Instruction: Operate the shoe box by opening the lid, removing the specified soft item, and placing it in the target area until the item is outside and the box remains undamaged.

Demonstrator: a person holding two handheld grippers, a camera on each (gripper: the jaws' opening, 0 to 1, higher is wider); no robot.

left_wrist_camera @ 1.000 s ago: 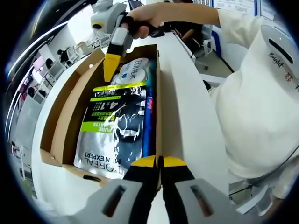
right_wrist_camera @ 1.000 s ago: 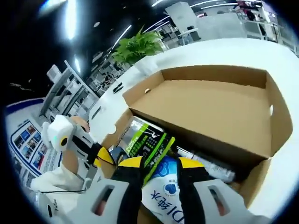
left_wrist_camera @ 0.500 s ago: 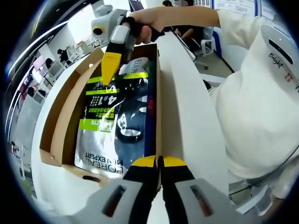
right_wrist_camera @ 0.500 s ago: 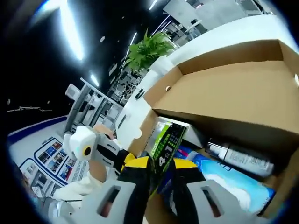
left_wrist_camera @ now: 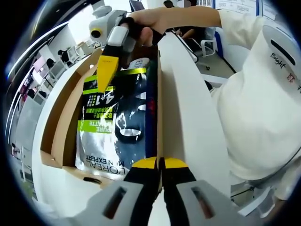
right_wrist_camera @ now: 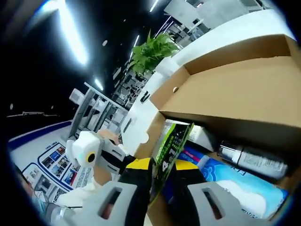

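Sachet [right_wrist_camera: 173, 149] between right gripper [right_wrist_camera: 161, 170] jaws, above box [right_wrist_camera: 244, 89].

- A leafy green potted plant [right_wrist_camera: 151, 51] stands far off past my right jaws, at the far edge of the white table [right_wrist_camera: 225, 35].
- That white table [left_wrist_camera: 190, 113] runs away to the right of my left jaws.
- Grey shelving racks [right_wrist_camera: 96, 110] stand to the left, further back.
- Blue-and-white posters [right_wrist_camera: 56, 162] hang low at left.
- Ceiling strip lights [right_wrist_camera: 70, 33] glow overhead.
- Desks and chairs [left_wrist_camera: 70, 56] sit in the far room.
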